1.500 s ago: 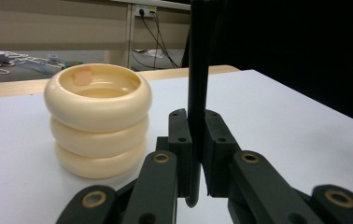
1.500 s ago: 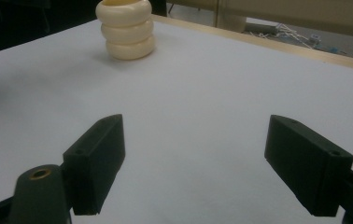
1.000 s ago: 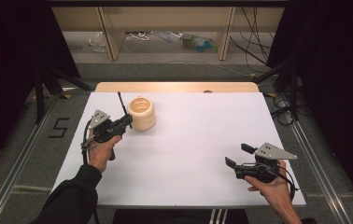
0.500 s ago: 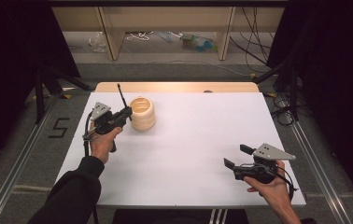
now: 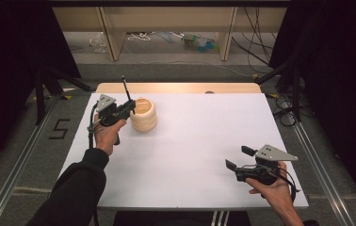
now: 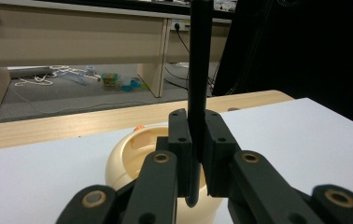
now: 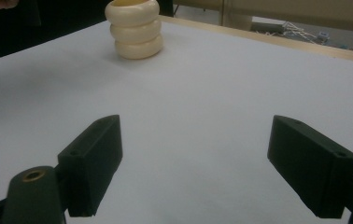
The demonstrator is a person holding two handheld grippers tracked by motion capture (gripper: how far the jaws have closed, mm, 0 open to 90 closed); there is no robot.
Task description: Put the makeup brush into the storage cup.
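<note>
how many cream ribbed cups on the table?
1. The cream ribbed cup stands on the far left of the white table, just beside the left tongs, which grip a black stick.

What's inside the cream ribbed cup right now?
Inside the cream cup a bare inner wall shows, with a small orange bit at the far rim. The left gripper and its black stick cover the bottom.

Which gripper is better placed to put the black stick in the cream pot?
Left. The left gripper is shut on the black stick, right beside the cream pot. The right gripper is open, holding nothing, far across the table.
</note>
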